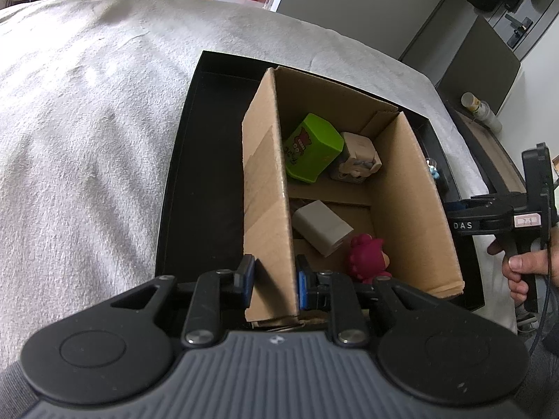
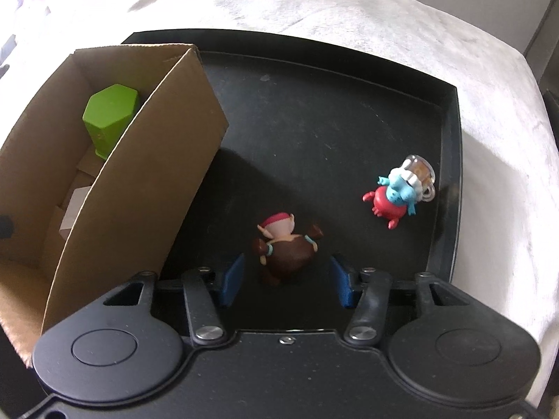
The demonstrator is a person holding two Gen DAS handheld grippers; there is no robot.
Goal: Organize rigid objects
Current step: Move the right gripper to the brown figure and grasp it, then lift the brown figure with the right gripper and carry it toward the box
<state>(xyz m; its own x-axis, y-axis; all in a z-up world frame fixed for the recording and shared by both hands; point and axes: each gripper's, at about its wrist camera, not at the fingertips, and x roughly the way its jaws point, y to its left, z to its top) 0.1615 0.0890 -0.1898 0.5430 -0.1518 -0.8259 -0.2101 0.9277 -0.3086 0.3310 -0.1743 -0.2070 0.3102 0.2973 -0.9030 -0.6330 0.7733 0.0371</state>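
1. The brown figurine is lying on the black tray, between the spread blue pads of the right tool, which is standing open around it without touching it.
2. To do this step well, I judge the right tool should be settling lower and centring on the thick brown body, not the pink-capped head, before closing, since the rounded shape may be slipping sideways.
3. The left tool is gripping the left wall of the cardboard box, one pad on each face; holding it steady should be keeping the box from sliding on the tray during a drop.
4. The box is sitting on the tray, just left of the figurine.
5. Counting: two figurines are lying loose on the tray, the brown one and a blue-and-red figurine near the right rim.
6. Inside the box I am counting four things: a green box, a beige cube toy, a white block and a magenta toy.
7. The tray is resting on a grey blanket.
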